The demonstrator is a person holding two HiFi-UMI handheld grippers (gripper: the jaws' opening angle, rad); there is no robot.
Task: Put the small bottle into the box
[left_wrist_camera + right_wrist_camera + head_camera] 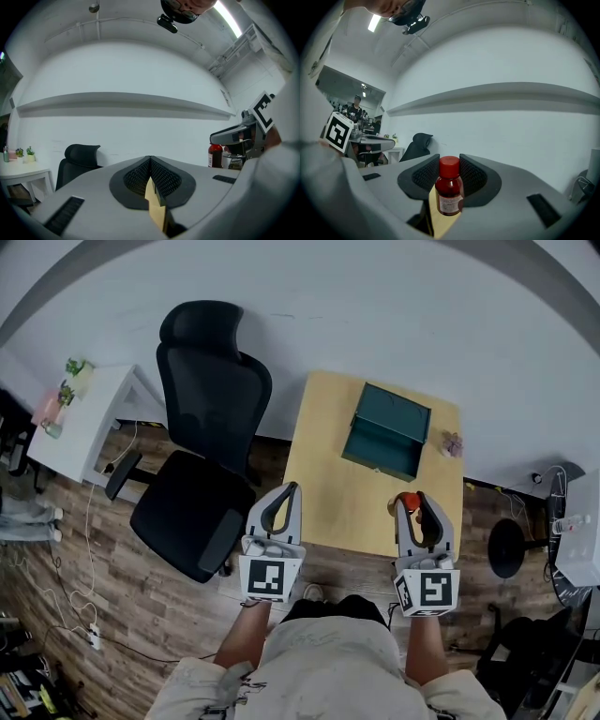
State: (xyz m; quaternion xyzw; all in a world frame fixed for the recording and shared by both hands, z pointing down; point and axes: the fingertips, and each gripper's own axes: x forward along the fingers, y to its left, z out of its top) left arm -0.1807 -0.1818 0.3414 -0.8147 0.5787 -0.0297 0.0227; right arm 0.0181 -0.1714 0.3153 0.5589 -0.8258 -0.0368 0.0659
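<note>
Small bottle (449,192) upright, pinched between right gripper's (410,500) jaws; left gripper's (150,163) jaws pressed together.

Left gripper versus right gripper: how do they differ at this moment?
The left gripper has its jaws pressed together; the right gripper has them apart, clamped on the small bottle. The left gripper is empty; the right gripper carries the bottle upright. Both are grey and short of the box.

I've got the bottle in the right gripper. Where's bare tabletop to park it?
The table is bare in front of the box, between it and the near edge, and along the box's left side. The far right corner is tight: a small object sits beside the box there.
</note>
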